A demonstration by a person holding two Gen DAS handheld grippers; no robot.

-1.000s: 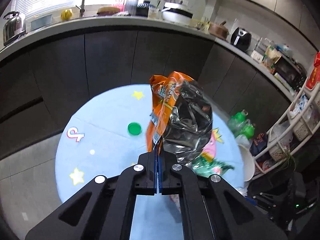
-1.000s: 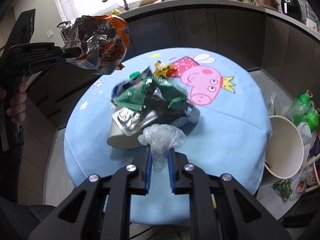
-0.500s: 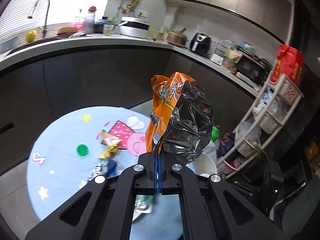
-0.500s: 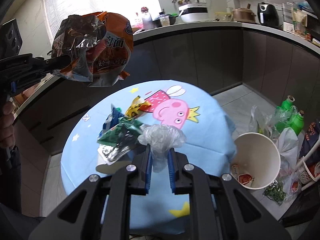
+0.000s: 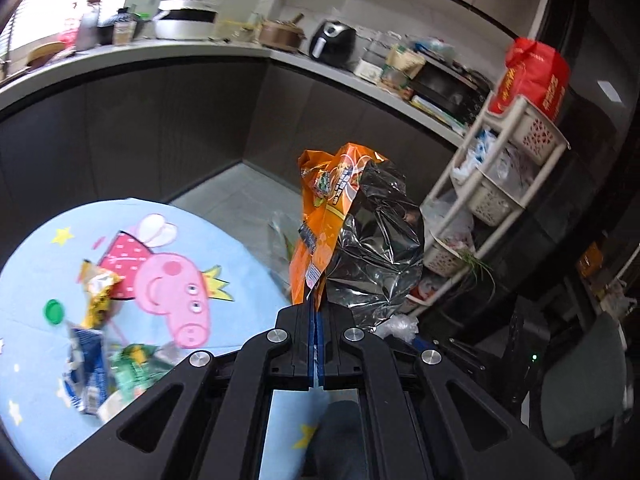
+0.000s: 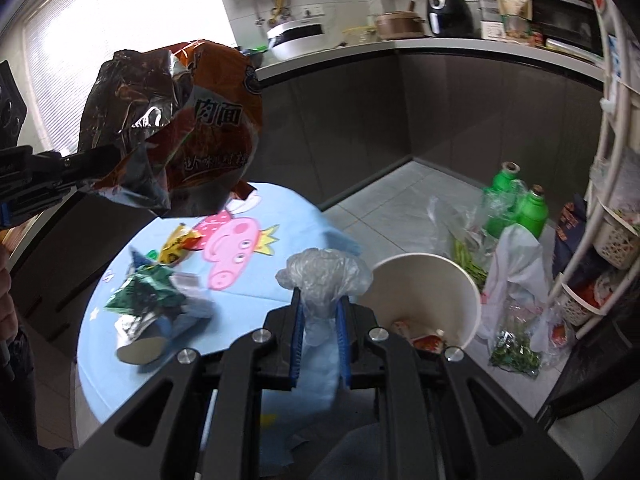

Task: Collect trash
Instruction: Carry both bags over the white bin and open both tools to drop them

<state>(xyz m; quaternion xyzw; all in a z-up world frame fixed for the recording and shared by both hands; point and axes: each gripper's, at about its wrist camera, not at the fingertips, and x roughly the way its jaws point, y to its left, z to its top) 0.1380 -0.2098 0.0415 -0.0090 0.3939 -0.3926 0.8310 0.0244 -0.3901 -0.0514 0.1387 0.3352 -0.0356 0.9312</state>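
My left gripper is shut on the bottom edge of an orange and silver noodle bag, held up in the air past the table's right edge. In the right wrist view that bag hangs at upper left, from the left gripper's fingers. My right gripper is shut on a crumpled clear plastic bag, just left of a white paper bucket on the floor with wrappers inside. On the round blue cartoon tablecloth lie several wrappers and a green cap.
Green bottles and plastic bags of greens sit on the floor by the bucket. A white basket rack stands at the right. Dark cabinets under a cluttered counter curve behind the table.
Both grippers have swung to the right with their loads, away from the table's middle. The white bucket has come close beside the right gripper. The sink and kettle have left the left wrist view.
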